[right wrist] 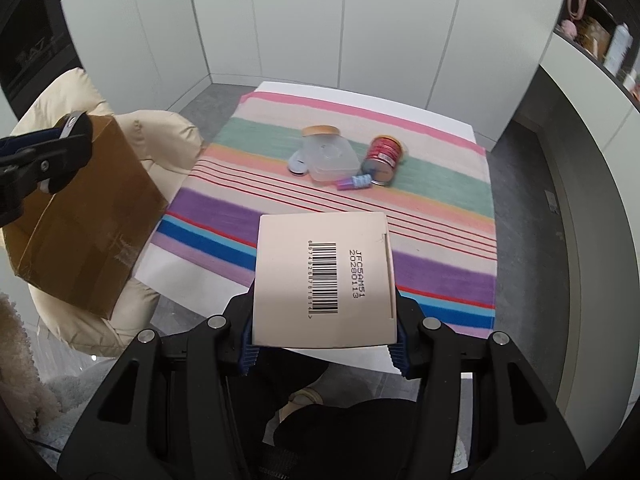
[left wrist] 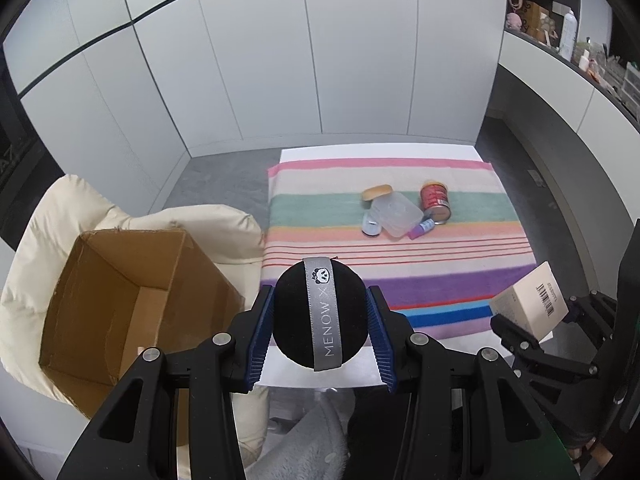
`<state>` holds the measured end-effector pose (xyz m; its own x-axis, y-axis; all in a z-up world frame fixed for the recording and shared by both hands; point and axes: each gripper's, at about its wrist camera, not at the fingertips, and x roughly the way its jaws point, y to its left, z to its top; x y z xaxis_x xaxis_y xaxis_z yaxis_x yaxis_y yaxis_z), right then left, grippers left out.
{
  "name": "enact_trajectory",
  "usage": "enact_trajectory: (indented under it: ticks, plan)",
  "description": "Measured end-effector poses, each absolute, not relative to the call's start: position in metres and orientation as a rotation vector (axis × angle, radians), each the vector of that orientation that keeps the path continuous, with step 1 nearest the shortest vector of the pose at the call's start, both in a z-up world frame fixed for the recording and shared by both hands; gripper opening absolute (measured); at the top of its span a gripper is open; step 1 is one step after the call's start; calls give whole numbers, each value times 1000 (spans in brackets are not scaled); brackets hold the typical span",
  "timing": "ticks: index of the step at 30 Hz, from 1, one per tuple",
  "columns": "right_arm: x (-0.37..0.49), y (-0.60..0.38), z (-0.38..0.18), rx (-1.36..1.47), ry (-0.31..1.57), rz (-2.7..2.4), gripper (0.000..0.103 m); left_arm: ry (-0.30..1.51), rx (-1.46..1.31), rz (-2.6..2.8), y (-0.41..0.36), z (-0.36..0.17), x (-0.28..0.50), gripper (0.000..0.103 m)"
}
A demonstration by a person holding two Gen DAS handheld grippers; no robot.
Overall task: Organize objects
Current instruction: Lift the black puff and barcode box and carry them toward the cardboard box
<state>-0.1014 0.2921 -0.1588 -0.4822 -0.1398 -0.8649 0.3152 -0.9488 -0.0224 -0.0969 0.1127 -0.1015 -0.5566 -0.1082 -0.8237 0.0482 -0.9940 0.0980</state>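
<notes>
The left gripper (left wrist: 320, 320), jaws clamped on a round black powder puff (left wrist: 320, 316), is nearer the open brown cardboard box (left wrist: 120, 304) at lower left; the right gripper (right wrist: 325, 336) clamps a beige barcoded carton (right wrist: 324, 280).

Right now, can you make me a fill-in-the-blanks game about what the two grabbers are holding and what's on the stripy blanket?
1. The left gripper holds a round black puff whose grey ribbon reads ____.
2. The pale box in the right gripper shows a printed black ____.
3. On the striped blanket, the red can lies on its ____.
4. The open cardboard box rests on a ____-coloured cushion.

Missing words: MENOW; barcode; side; cream
</notes>
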Motion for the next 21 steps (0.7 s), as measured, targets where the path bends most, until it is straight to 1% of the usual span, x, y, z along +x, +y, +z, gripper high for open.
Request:
enact_trajectory:
  ticks: [10, 21]
  plan:
    - [-100, 235, -154, 1353, 343, -2398, 53, 54, 1430, -2563, 44, -109, -87, 46]
    - [-84, 129, -154, 1252, 418, -2220, 54, 153, 1353, -2393, -53, -120, -41, 46]
